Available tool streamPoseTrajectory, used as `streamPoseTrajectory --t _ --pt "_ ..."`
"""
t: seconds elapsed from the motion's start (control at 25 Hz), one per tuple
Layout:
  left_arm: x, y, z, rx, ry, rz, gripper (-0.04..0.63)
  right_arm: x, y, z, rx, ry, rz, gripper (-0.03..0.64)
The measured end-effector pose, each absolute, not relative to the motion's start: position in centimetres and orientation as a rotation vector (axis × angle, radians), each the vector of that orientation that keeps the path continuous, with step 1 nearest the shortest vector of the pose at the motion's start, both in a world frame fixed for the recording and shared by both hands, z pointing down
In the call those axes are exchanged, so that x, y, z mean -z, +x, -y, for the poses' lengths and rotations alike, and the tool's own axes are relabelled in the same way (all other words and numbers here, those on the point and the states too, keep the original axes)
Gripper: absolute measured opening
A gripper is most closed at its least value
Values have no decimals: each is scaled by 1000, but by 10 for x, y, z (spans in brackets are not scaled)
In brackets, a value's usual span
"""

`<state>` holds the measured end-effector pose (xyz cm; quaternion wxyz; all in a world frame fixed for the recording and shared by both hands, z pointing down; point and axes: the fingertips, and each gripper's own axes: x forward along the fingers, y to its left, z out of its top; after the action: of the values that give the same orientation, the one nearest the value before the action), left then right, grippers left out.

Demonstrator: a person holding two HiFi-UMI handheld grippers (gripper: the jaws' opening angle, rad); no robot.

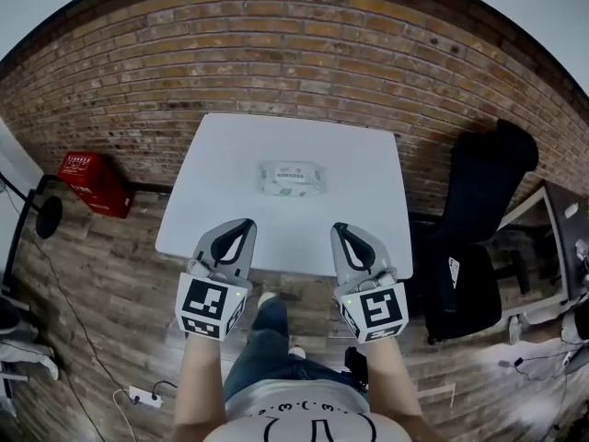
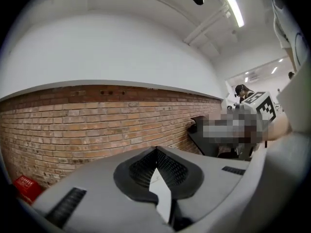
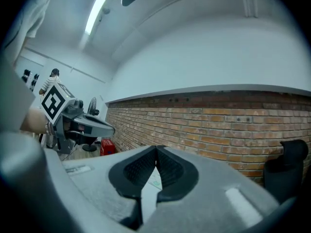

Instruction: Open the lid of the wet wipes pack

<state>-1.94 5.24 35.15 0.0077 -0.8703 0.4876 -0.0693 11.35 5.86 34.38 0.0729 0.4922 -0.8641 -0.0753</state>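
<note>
A wet wipes pack (image 1: pixel 291 179), white with green print, lies flat on the far middle of the white table (image 1: pixel 212 191), its lid down. My left gripper (image 1: pixel 245 225) hovers at the table's near edge, shut and empty. The right gripper (image 1: pixel 340 228) is level with it, also shut with nothing held. Both point toward the pack and stay well short of it. In the left gripper view the tips (image 2: pixel 156 150) meet, and a sliver of the pack (image 2: pixel 156 180) shows below them. In the right gripper view the tips (image 3: pixel 156 149) meet too, with a bit of the pack (image 3: pixel 154 181) below.
A brick wall (image 1: pixel 304 53) rises behind the table. A black office chair (image 1: pixel 479 238) stands at the right, a red crate (image 1: pixel 94 184) on the floor at the left. A power strip (image 1: pixel 145 396) lies on the wooden floor near my legs.
</note>
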Motion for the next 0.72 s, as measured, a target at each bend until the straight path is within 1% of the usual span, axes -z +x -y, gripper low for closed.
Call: streamPoseTrajectory --t 0.28,0.72 --pt "-364 -39 46 92 -2771 -1576 -2 -365 103 31 178 1471 2538 -3" --pt "-425 -61 178 250 -2953 -1510 2 -412 74 157 54 1487 2403 -2"
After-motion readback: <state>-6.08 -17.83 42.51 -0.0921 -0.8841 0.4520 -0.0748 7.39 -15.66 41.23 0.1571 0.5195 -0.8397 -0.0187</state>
